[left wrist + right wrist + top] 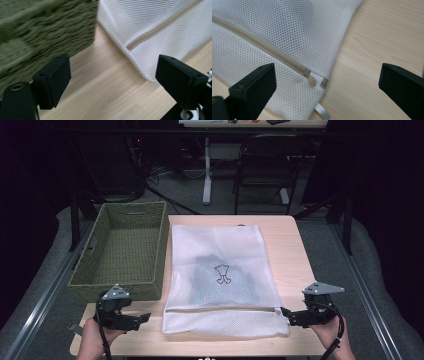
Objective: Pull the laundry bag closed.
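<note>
A white mesh laundry bag (220, 275) lies flat on the wooden table (295, 250), with a dark garment bearing a small printed mark inside it. Its zipper (220, 309) runs along the near edge. My left gripper (142, 319) is open at the front left, just off the bag's near left corner (147, 72), with bare table between its jaws (113, 75). At the front right my right gripper (287, 315) is open too, its jaws (327, 80) standing wide on either side of the zipper's end and metal pull (312, 80) without touching the mesh (274, 32).
An empty green woven basket (125, 207) stands on the left of the table, its near wall (50, 32) close to my left gripper. Bare wood lies right of the bag. Beyond the table stand a dark chair (265, 165) and a white desk leg (207, 170).
</note>
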The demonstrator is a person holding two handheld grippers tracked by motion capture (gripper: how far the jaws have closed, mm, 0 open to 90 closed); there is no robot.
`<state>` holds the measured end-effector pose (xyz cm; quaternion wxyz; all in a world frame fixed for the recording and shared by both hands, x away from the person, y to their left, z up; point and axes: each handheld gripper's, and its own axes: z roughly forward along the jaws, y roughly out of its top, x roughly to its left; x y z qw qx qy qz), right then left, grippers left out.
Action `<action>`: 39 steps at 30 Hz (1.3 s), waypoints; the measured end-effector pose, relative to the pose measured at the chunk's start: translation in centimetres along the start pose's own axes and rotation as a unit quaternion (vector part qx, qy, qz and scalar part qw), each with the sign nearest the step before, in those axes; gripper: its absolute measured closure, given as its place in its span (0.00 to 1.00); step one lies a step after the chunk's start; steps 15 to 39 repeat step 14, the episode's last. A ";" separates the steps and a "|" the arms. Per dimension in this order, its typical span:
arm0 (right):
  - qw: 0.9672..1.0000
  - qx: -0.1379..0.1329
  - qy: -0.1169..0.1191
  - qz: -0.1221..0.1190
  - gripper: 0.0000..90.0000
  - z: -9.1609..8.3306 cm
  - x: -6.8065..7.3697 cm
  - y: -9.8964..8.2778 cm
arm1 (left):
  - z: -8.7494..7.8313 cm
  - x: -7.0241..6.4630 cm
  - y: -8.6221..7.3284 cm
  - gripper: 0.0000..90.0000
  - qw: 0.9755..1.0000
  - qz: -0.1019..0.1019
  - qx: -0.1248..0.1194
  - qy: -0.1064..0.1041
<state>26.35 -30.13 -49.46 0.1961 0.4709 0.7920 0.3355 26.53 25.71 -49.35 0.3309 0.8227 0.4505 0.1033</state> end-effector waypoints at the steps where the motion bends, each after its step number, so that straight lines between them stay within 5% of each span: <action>1: 1.000 0.001 -0.008 0.008 0.00 -0.3 -0.1 -0.2 | -0.3 0.3 -0.3 0.14 1.000 -0.004 -0.002 0.004; 11: 0.996 -0.033 -0.043 0.068 0.00 -2.4 -1.0 -2.5 | -0.7 2.5 -2.2 0.00 0.999 -0.042 -0.004 0.027; 39: 0.996 -0.025 -0.051 0.065 0.00 -2.0 -0.9 -2.4 | -0.2 3.2 -2.3 0.00 0.999 -0.044 0.003 0.027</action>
